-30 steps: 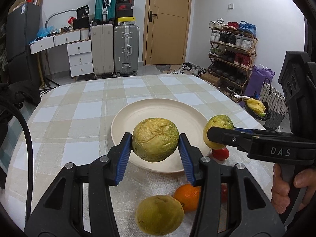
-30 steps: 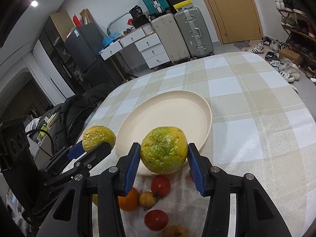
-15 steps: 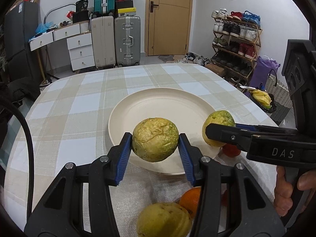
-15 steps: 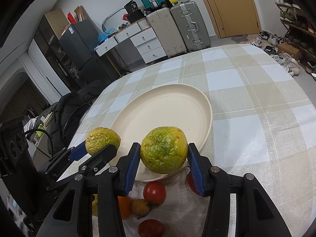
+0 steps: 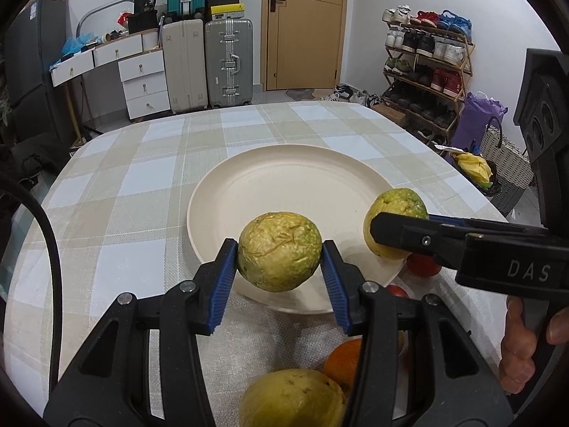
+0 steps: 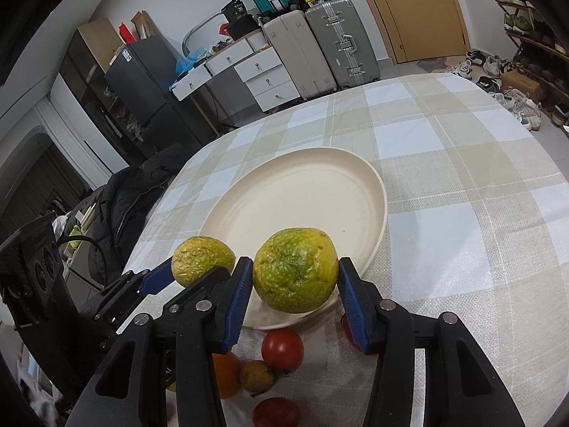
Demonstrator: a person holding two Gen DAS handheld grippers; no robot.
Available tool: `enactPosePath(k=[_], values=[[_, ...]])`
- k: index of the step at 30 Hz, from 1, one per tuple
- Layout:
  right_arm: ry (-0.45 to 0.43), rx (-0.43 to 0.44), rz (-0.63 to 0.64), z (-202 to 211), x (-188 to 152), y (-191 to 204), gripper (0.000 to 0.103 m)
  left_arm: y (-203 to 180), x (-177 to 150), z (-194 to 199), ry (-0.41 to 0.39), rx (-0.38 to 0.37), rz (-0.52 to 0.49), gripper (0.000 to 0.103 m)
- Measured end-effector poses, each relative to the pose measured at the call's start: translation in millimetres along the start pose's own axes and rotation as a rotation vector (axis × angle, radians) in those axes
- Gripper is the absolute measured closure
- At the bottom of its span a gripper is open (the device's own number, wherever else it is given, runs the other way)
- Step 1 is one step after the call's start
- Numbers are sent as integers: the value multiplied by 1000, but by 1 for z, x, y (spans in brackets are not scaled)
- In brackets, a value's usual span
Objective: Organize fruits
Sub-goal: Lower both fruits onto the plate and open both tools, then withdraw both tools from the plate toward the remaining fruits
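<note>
My left gripper [image 5: 280, 263] is shut on a wrinkled yellow-green fruit [image 5: 279, 251], held over the near rim of a cream plate [image 5: 284, 178]. My right gripper [image 6: 295, 277] is shut on a greener wrinkled fruit [image 6: 296, 268], also above the plate [image 6: 302, 185] at its near edge. Each gripper shows in the other's view: the right one with its fruit [image 5: 396, 210] at the plate's right, the left one with its fruit [image 6: 201, 258] at the plate's left. The plate itself is bare.
Loose fruit lies on the checked tablecloth [image 5: 124, 195] in front of the plate: a yellow-green fruit [image 5: 291, 398], an orange [image 5: 343, 359], red tomatoes [image 6: 282, 347] and a small yellowish fruit [image 6: 256, 375]. A hand [image 5: 526, 338] grips the right tool. Suitcases, drawers and a shoe rack stand beyond the table.
The left gripper has moved forward and down with its fruit, so the plate looks nearer and larger. The right gripper has barely shifted. Both grips are unchanged.
</note>
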State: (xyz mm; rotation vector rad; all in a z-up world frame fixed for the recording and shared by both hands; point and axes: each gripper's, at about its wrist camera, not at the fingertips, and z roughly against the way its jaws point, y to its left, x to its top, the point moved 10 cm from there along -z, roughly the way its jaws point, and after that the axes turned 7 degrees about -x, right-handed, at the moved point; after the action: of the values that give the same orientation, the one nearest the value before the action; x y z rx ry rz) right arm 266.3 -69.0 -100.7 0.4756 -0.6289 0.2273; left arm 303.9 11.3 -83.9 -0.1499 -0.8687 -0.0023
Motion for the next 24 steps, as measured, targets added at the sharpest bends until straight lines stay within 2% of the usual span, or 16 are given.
enactPosePath(k=[7, 10, 12, 14, 15, 16, 17, 19, 21, 22, 24], values=[[2, -7, 12, 0, 0, 2, 53, 1, -3, -2, 22, -2, 2, 58], [-9, -13, 26, 5, -1, 2, 51, 2, -1, 6, -2, -8, 13, 57], [-13, -19, 37, 8, -1, 1, 51, 3, 0, 11, -8, -17, 24, 52], [-19, -30, 41, 11, -1, 0, 49, 5, 0, 19, -18, -10, 30, 37], [-20, -27, 43, 12, -2, 0, 46, 7, 0, 23, -29, -2, 31, 33], [-19, -28, 44, 15, -3, -1, 36, 7, -1, 27, -36, 7, 29, 22], [-20, -31, 45, 17, -4, -1, 31, 8, -2, 32, -43, 14, 30, 17], [-35, -34, 54, 23, -5, -2, 28, 10, -5, 42, -53, 19, 30, 17], [-41, -41, 74, 30, -7, -2, 15, 9, -9, 49, -49, 17, 24, 11], [-43, -41, 82, 32, -9, -1, 8, 9, -12, 54, -50, 19, 19, 5], [-59, -40, 98, 39, -12, 0, 3, 8, -15, 66, -68, 31, 5, 1]])
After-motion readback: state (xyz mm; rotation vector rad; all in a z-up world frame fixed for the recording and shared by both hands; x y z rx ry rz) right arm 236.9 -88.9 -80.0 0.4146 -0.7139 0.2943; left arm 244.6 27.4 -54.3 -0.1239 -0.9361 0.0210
